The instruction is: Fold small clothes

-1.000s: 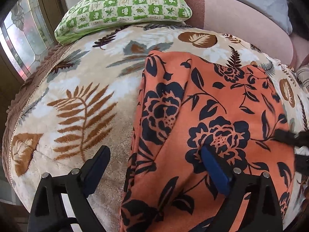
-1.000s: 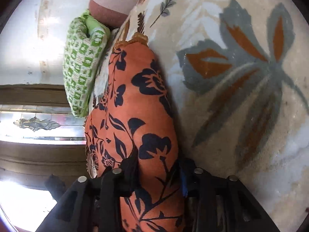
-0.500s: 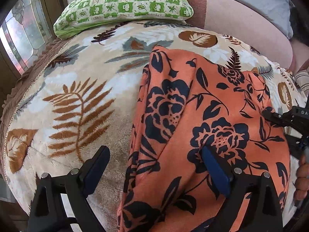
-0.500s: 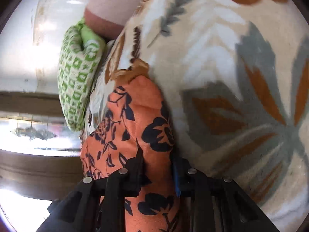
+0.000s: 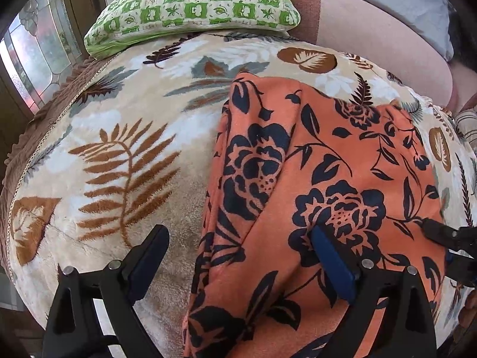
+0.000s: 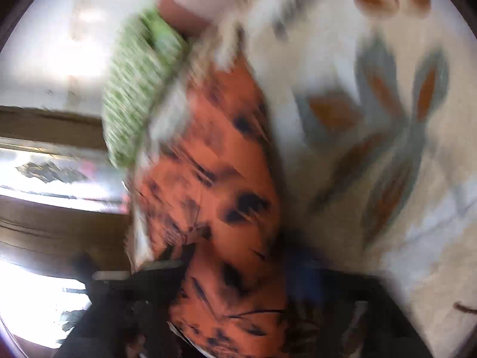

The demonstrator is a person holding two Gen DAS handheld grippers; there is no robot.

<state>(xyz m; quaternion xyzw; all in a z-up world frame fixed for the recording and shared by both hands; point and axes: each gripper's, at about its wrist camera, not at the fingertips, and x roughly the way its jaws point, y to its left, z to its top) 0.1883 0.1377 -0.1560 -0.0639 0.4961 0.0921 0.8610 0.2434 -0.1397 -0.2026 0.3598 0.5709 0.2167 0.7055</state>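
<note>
The orange floral garment (image 5: 322, 185) lies partly folded on the leaf-print blanket (image 5: 119, 155). Left gripper (image 5: 238, 256) stands wide, one finger resting on the cloth. Right gripper (image 6: 238, 268) view is blurred; grip state cannot be determined. Risk: fast motion drags layers, skewing the fold

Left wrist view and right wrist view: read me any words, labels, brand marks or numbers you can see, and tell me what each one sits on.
No readable text in either view.
Green checked pillow: small motifs in the squares, some perhaps characters, too small to read.
Orange floral garment: print only, no label visible.
Leaf-pattern blanket: no text.
Right wrist view: motion-blurred, nothing legible.
</note>
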